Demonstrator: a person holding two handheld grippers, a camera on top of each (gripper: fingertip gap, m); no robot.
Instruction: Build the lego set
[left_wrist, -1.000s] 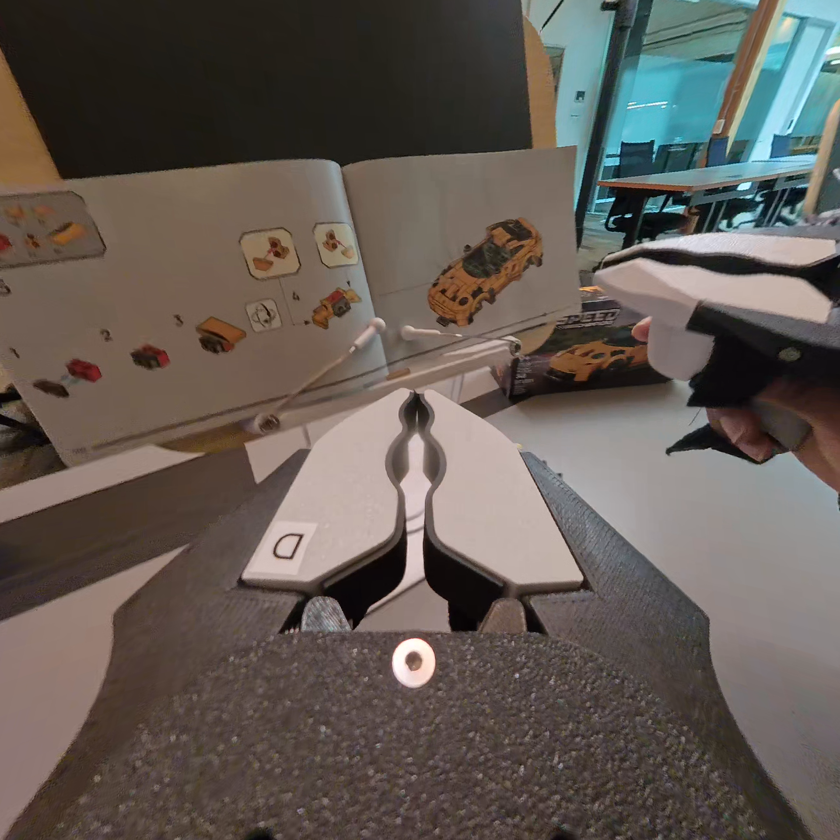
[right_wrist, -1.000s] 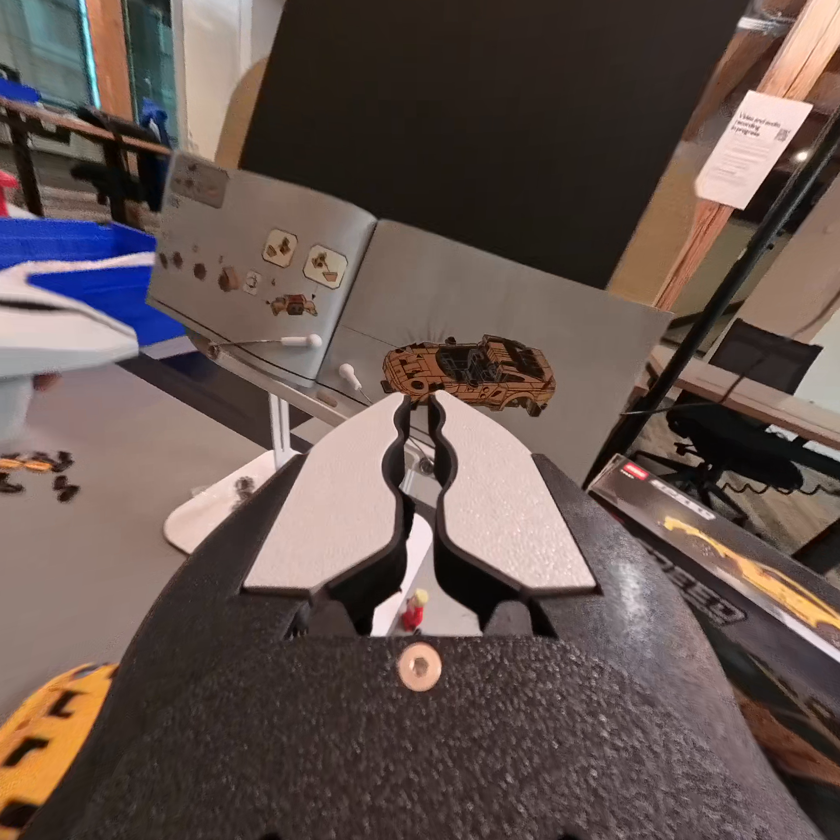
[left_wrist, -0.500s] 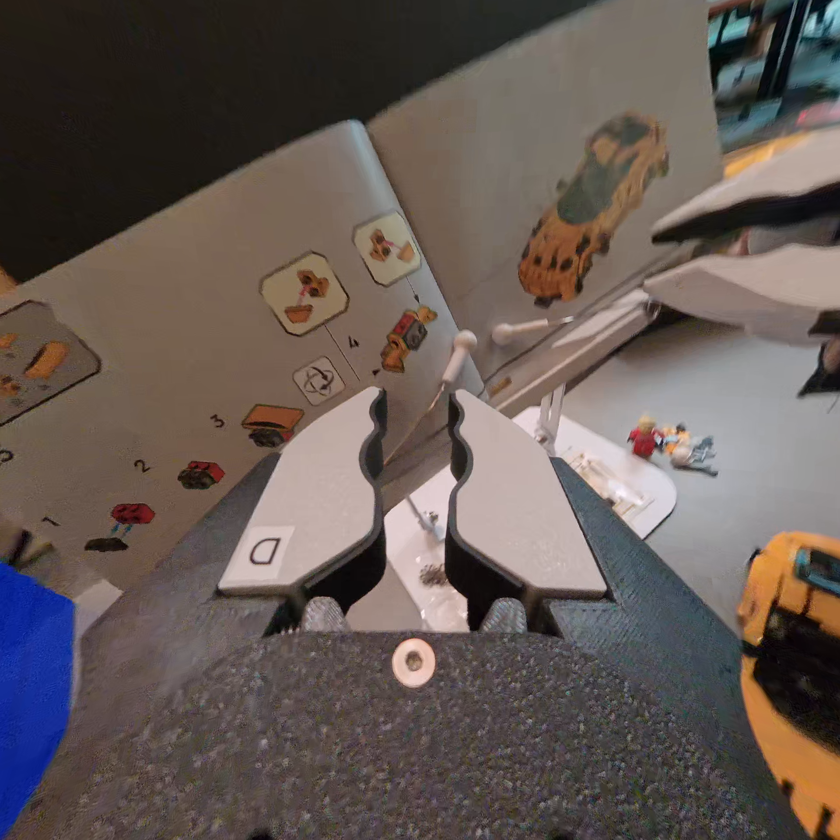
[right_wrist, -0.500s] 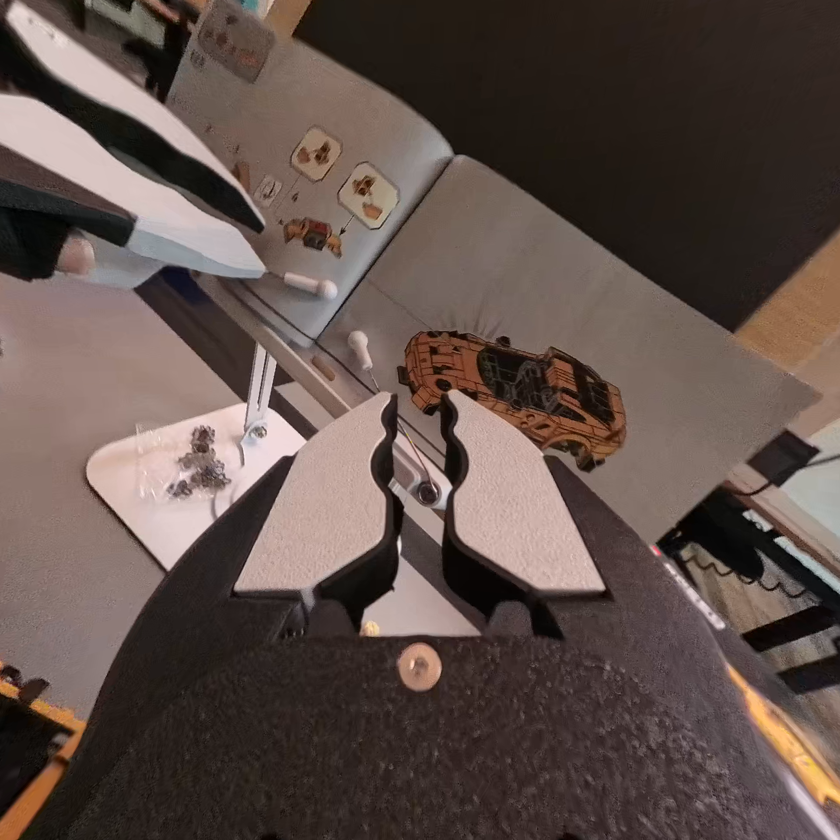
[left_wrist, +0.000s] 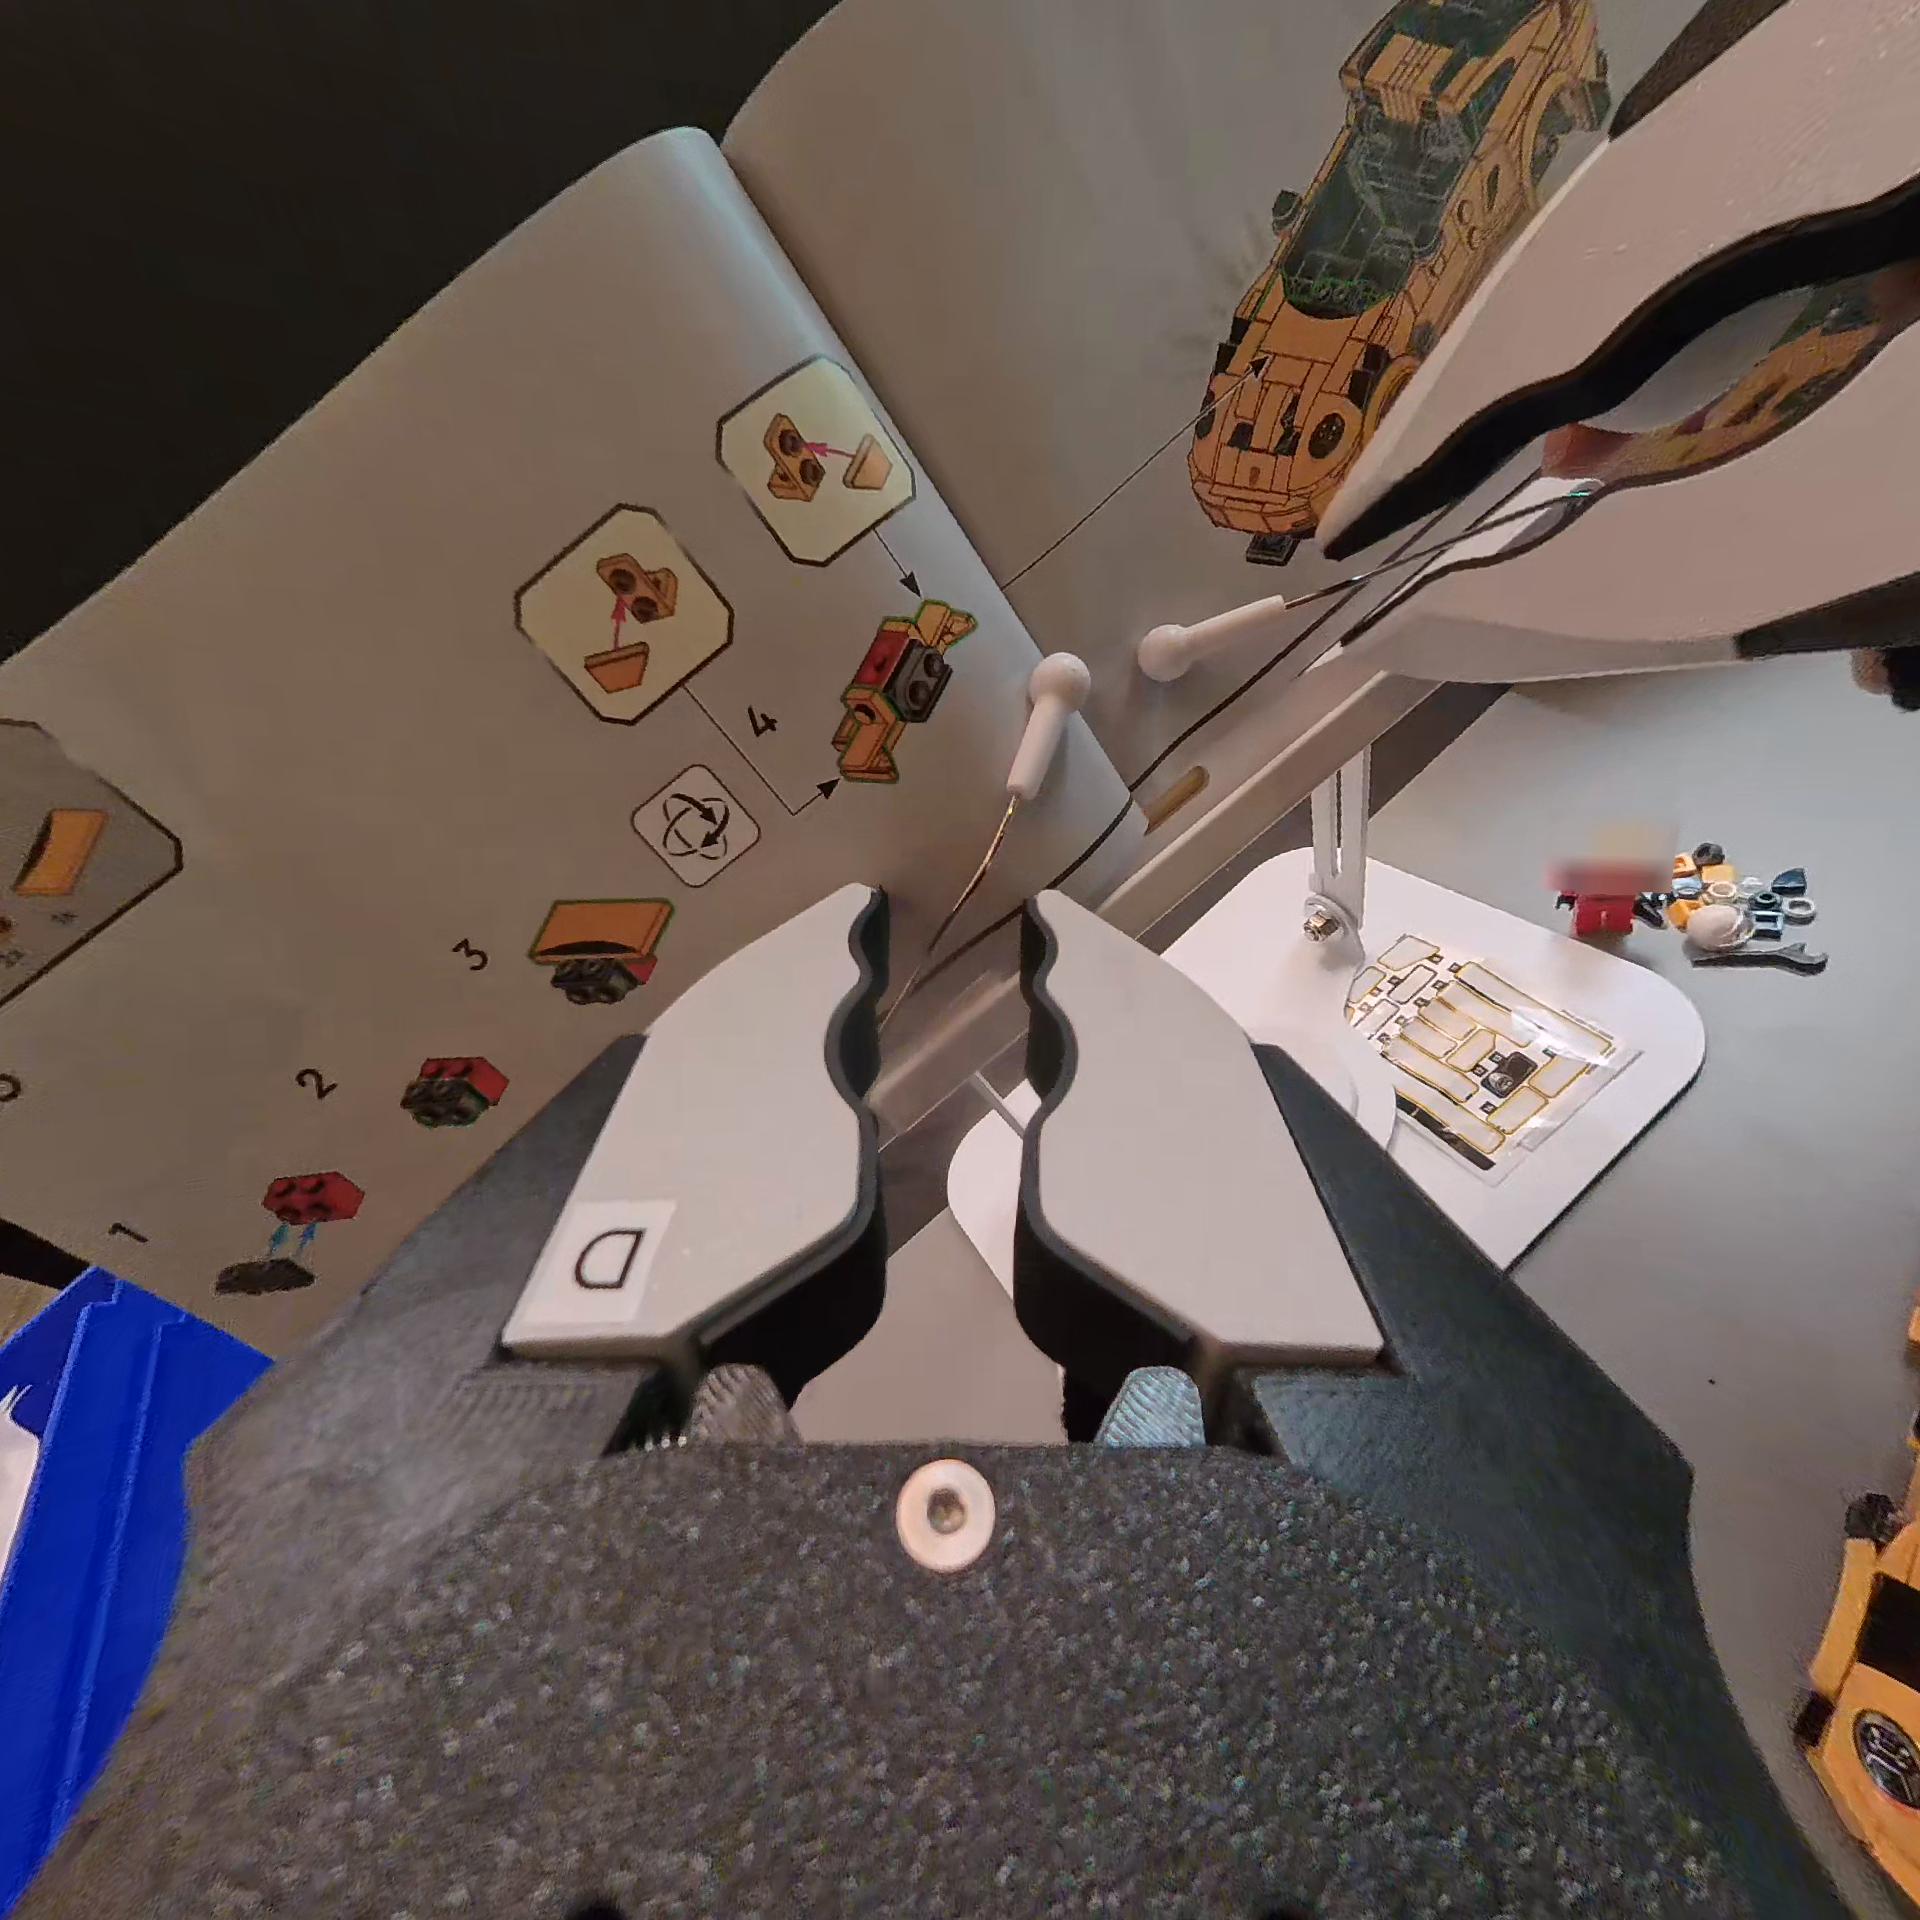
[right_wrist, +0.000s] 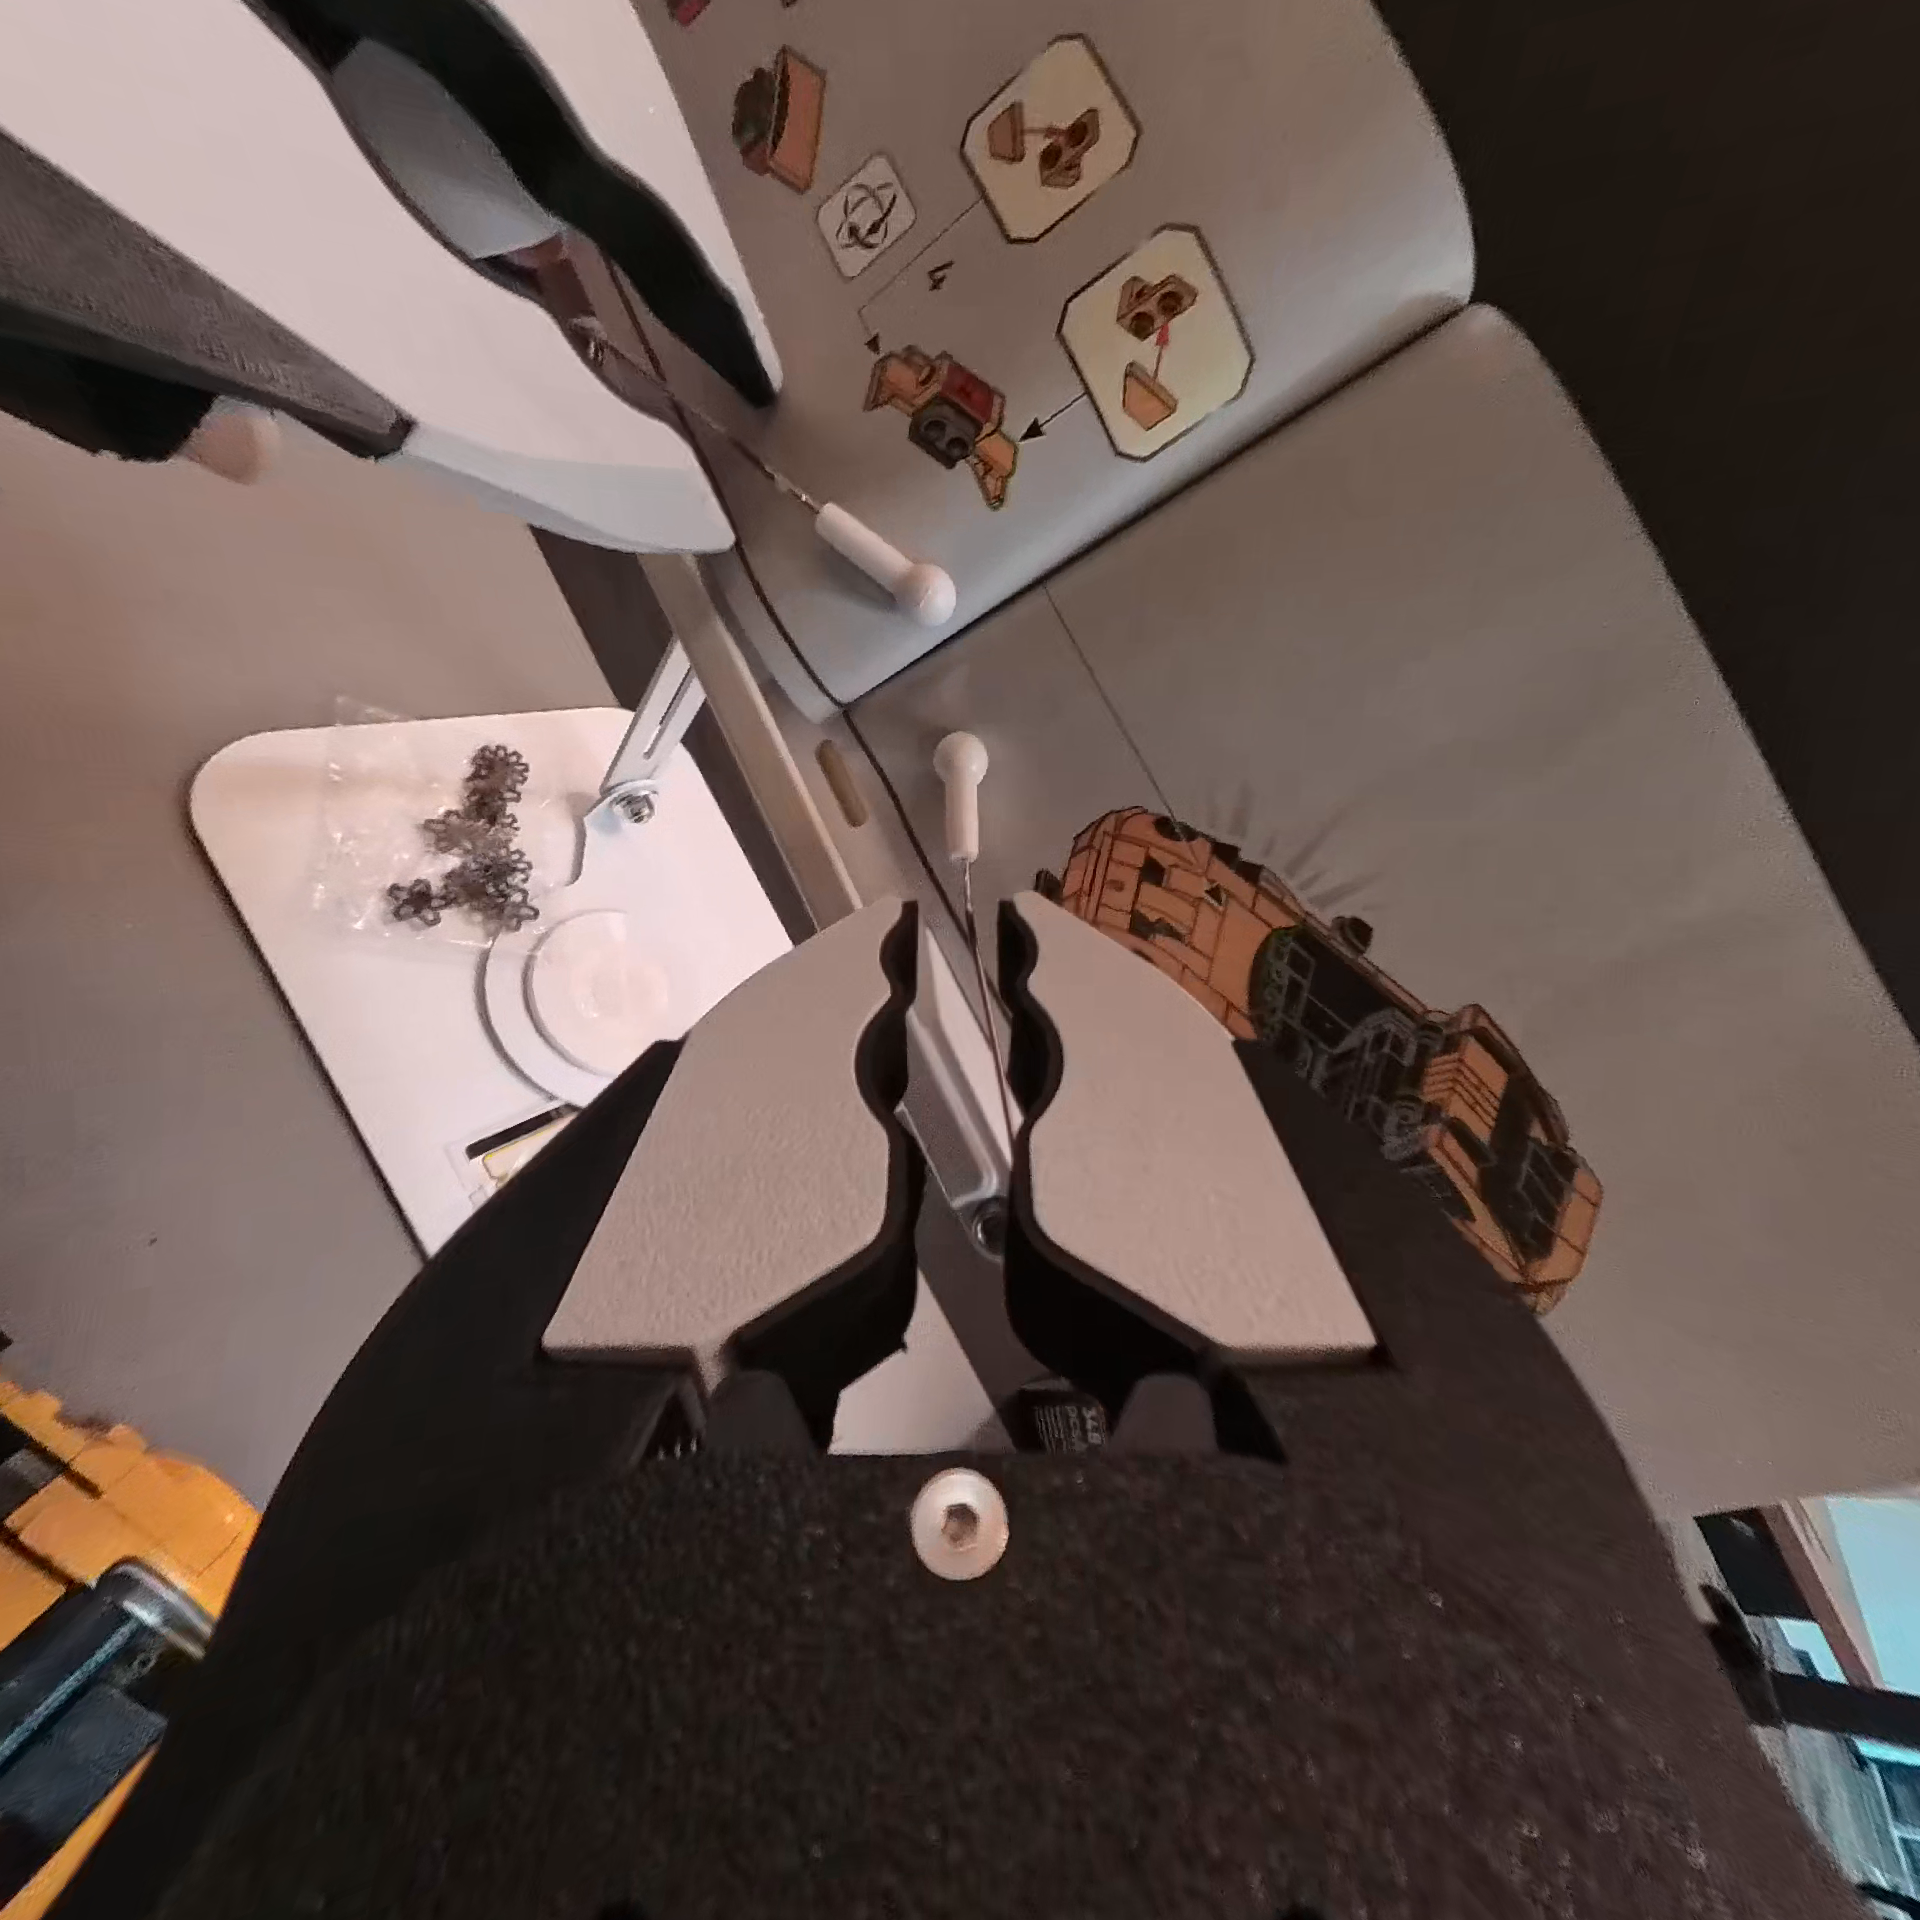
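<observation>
Yellow and black bricks are making up the partly built lego car, which is sitting on the grey table at the right edge of the left wrist view and showing again at the lower left of the right wrist view. Its studded yellow panels and a dark wheel are showing; the rest is lying out of frame. Both grippers are hovering before the open instruction booklet propped on a white stand. On the left gripper the fingers are standing spread with nothing between them, framing 1 of the 2 white-tipped page-holder wires. On the right gripper they are parted too, gripping nothing. Loose small pieces are lying on the table beyond the stand's base, and a blue bin is sitting at the lower left.
</observation>
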